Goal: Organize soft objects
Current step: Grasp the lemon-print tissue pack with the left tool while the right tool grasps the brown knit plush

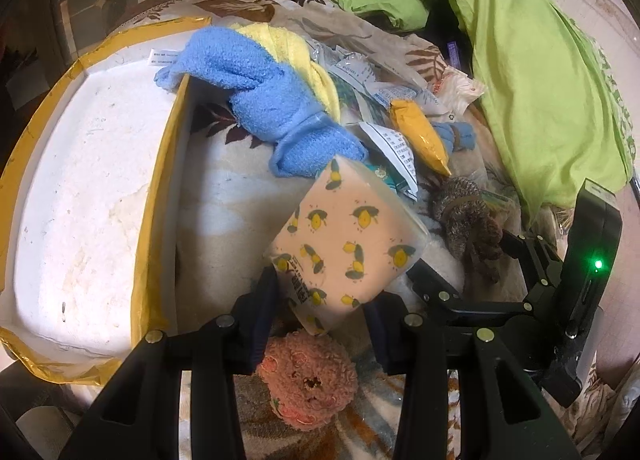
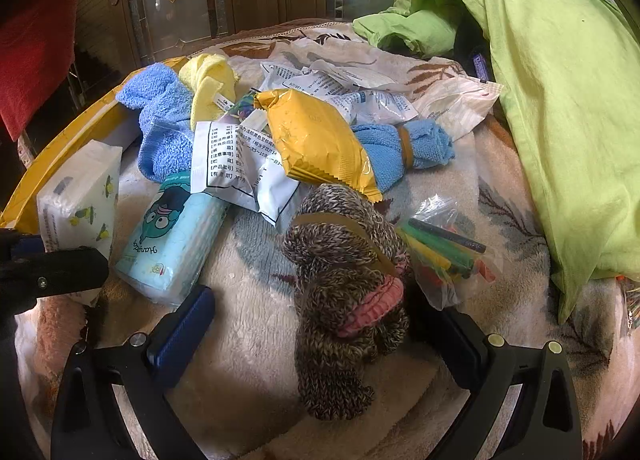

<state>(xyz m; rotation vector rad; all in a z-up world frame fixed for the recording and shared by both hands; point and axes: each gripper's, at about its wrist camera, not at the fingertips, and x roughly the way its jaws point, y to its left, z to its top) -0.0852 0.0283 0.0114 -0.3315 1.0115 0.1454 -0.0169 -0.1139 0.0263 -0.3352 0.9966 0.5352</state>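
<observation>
The left gripper point(image 1: 320, 300) clamps the lemon-print tissue pack point(image 1: 344, 244); the right gripper point(image 2: 328, 324) stands wide apart around the knitted sock bundle point(image 2: 344, 292), not pressing it.

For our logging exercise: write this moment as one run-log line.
left gripper: shut on lemon-print tissue pack | right gripper: open around rolled speckled knit sock | white foam box: empty

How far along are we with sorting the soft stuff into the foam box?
Done: nothing yet; the foam box looks empty, with only the blue towel draped over its edge. In hand: the left gripper holds the lemon-print tissue pack. The right gripper is open around the knitted socks. Left: the rolled blue cloth, the yellow towel, the packets.
</observation>
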